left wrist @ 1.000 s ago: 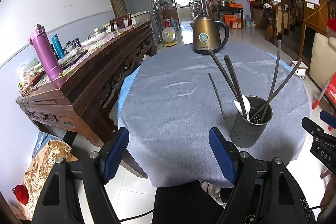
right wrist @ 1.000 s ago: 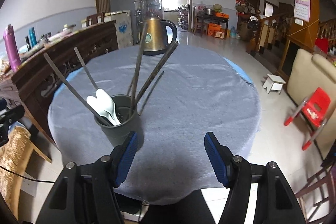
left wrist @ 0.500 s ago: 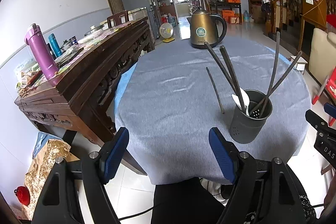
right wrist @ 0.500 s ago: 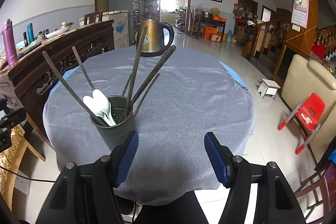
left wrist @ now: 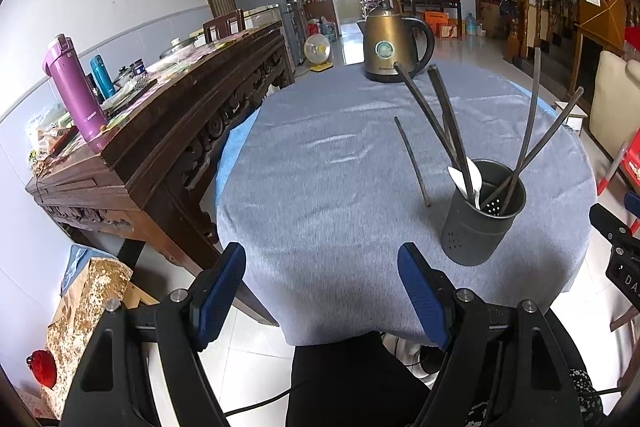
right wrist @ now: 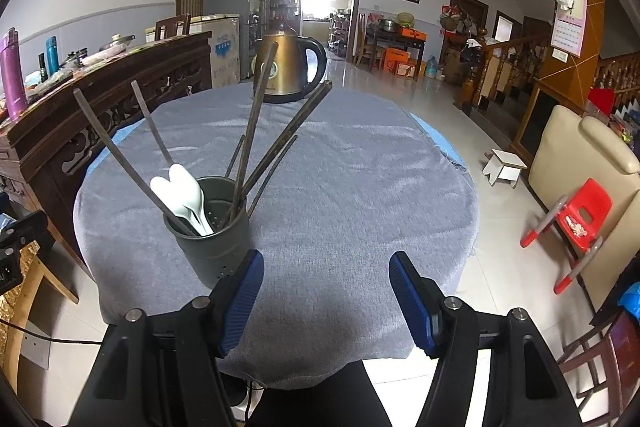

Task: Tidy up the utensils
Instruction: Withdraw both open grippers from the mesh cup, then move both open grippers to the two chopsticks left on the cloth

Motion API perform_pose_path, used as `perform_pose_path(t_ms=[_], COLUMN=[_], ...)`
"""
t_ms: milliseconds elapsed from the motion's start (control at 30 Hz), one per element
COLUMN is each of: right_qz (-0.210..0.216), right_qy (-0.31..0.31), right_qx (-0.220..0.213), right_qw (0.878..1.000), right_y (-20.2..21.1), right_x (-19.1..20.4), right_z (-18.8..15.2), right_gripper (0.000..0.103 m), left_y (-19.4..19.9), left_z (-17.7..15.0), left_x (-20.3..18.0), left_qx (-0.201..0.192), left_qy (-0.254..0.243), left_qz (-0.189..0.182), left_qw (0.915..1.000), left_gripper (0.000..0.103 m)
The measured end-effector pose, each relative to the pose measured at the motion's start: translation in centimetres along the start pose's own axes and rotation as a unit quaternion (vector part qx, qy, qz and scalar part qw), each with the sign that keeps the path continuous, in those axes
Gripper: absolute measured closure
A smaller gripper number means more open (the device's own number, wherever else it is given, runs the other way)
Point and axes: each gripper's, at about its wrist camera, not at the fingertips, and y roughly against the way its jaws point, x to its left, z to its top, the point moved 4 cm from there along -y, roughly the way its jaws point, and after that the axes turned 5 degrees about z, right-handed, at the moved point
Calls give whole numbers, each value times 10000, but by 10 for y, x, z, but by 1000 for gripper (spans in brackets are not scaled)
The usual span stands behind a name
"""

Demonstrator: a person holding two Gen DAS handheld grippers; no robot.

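A dark grey perforated utensil cup (left wrist: pixel 482 223) (right wrist: pixel 212 239) stands near the front of a round table with a grey-blue cloth (left wrist: pixel 340 163) (right wrist: pixel 360 167). It holds several dark chopsticks (left wrist: pixel 436 119) (right wrist: pixel 256 115) and two white spoons (left wrist: pixel 468 179) (right wrist: pixel 182 191). One loose dark chopstick (left wrist: pixel 412 159) lies on the cloth beyond the cup; in the right wrist view (right wrist: pixel 276 167) it shows partly behind the cup. My left gripper (left wrist: pixel 322 291) is open and empty at the table's front edge, left of the cup. My right gripper (right wrist: pixel 326 297) is open and empty, right of the cup.
A bronze electric kettle (left wrist: pixel 390 47) (right wrist: pixel 288 67) stands at the table's far side. A dark carved wooden sideboard (left wrist: pixel 160 115) with a purple flask (left wrist: pixel 74 87) runs along the left. A red child's chair (right wrist: pixel 576 223), a small white stool (right wrist: pixel 504 167) and a beige armchair (right wrist: pixel 580 151) stand on the right.
Both grippers have drawn back and risen slightly from the table; the cup and cloth look smaller. Nothing on the table moved. Both grippers stay open.
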Motion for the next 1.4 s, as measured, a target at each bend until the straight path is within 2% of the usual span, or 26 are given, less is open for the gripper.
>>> perform_pose_path(t_ms=[600, 1033, 1267, 1400], right_qz=[-28, -29, 80, -65], right_qy=[8, -65, -494, -816], right_qx=[177, 439, 841, 1030], right_qw=[9998, 9990, 9952, 9913], right_y=[-7, -28, -54, -72], right_x=[0, -6, -25, -51], right_z=[-5, -13, -22, -23], right_gripper=[34, 34, 34, 34], left_y=[-22, -56, -86, -112], left_z=[-8, -9, -7, -5], left_x=[4, 24, 33, 41], left_qx=[276, 500, 706, 888], left_qy=[62, 253, 340, 399], left_qz=[49, 361, 469, 566], left_qw=[9996, 9978, 9958, 9936], left_gripper=[24, 24, 24, 24])
